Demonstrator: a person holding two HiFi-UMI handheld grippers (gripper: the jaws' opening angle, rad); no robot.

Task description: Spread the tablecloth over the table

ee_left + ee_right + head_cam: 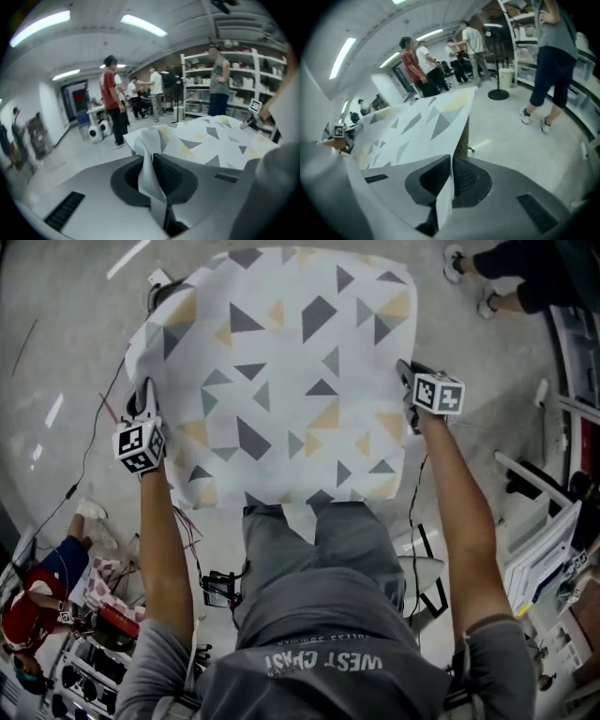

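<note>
A white tablecloth [281, 381] printed with grey and yellow triangles lies spread flat below me, covering the table beneath it. My left gripper [145, 401] is shut on the cloth's left edge, and a fold of the tablecloth [150, 173] is pinched between its jaws. At the right edge, my right gripper [410, 381] is shut on the cloth too, with a thin fold of the tablecloth [447, 187] clamped in the jaws. From the right gripper view, a table leg [462, 136] shows under the cloth's corner.
A person's legs and shoes [487, 277] stand at the far right. Shelving [234, 84] lines the room's right side, and several people [112, 98] stand farther back. Cables and equipment [103, 606] lie on the floor at my left; white furniture [544, 540] stands at my right.
</note>
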